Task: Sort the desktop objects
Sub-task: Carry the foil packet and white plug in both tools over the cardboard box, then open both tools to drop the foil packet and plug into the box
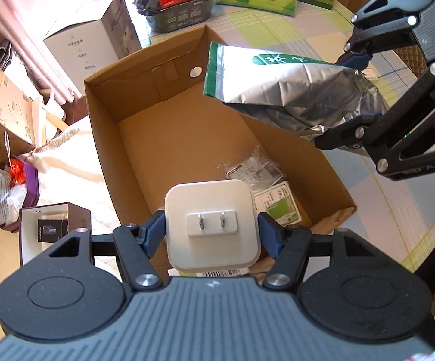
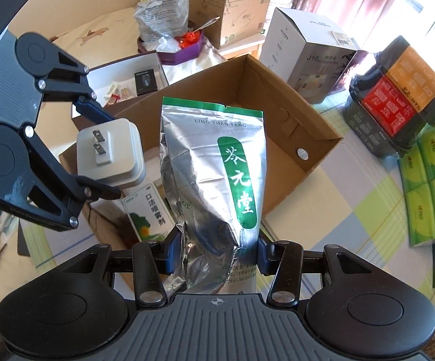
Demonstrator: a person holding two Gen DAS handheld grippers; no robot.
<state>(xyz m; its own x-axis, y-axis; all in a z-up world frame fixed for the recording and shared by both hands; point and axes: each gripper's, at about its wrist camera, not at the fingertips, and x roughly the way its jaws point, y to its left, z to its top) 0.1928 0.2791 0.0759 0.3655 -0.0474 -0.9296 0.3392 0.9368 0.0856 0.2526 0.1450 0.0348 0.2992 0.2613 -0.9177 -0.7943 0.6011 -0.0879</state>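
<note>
The white square plug charger (image 1: 212,224) hangs just in front of the left gripper (image 1: 211,231), over the open brown cardboard box (image 1: 187,138). Best to lower it gently, then let go. Both blue fingers squeeze its sides. The right gripper (image 2: 215,252) pinches the shiny silver tea bag (image 2: 214,174), above the box too.

Checked tablecloth (image 2: 352,180) covers the table. Open cardboard box (image 2: 280,90) rests centrally; green tissue packs (image 2: 428,180) and dark containers (image 2: 398,105) at right.
</note>
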